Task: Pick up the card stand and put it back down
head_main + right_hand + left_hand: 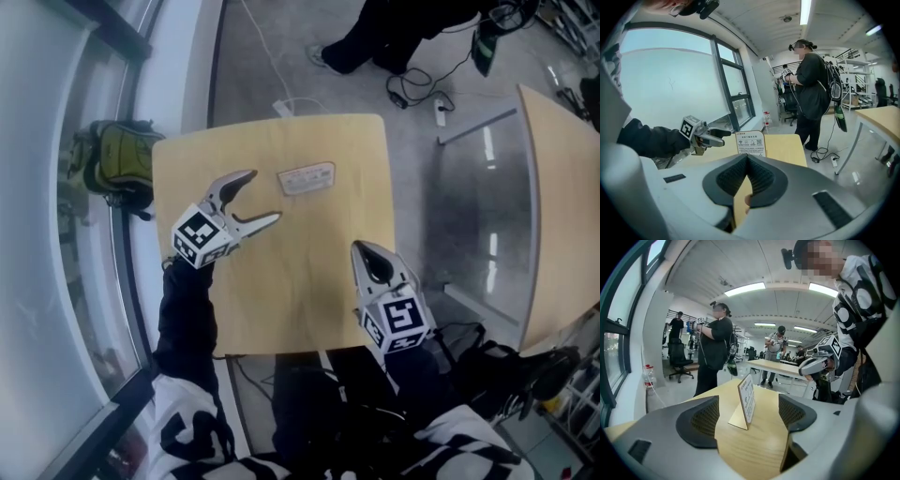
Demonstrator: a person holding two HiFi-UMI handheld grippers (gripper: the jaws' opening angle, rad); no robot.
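Note:
The card stand [306,178] is a small white printed card on a wooden base, standing upright on the light wooden table [281,300] near its far edge. My left gripper [264,195] is open just short of it, its jaws spread wide and empty. In the left gripper view the card stand [746,400] rises a little beyond the two dark pads [704,420], touching neither. My right gripper [373,253] is shut with nothing in it, low over the table's right side. From the right gripper view I see the card stand [751,143] face-on and the left gripper [701,133] beside it.
A green backpack [117,159] lies on the floor by the window, left of the table. A second wooden table [562,187] stands at the right. Cables and a power strip [441,111] lie on the floor beyond. A person in black [813,93] stands behind the table.

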